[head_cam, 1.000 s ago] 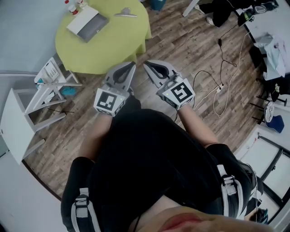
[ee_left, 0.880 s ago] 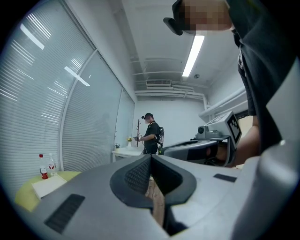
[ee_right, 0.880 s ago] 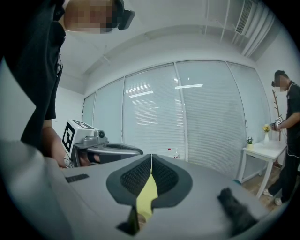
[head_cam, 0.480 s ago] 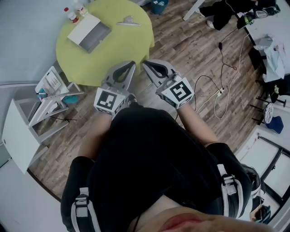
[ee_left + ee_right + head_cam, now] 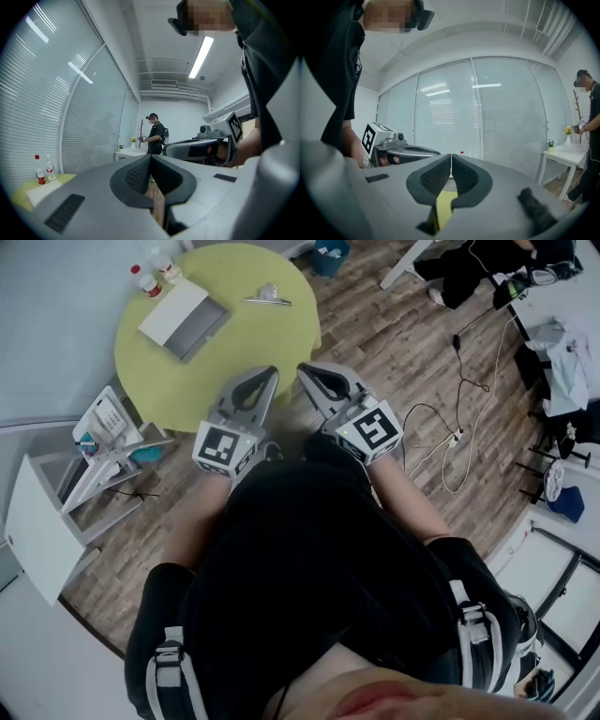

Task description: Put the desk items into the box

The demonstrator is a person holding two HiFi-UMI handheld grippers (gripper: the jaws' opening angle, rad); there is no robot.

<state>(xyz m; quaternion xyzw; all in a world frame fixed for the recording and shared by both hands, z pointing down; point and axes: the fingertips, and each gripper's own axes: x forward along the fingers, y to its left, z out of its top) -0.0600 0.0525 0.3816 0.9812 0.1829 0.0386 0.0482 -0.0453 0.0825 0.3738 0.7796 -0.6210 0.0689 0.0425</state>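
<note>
**Both grippers edge up to the round surface**

Closer than a second ago, the left gripper [image 5: 271, 374] and right gripper [image 5: 303, 369] now reach the near rim of the yellow-green surface [image 5: 216, 362], side by side. Each pair of fingers [image 5: 249, 392] is pressed tip to tip, holding nothing. A box [image 5: 183, 315], a metal clip [image 5: 269, 298] and two small bottles [image 5: 155, 273] lie on the surface's far half, well apart from the fingers.
</note>
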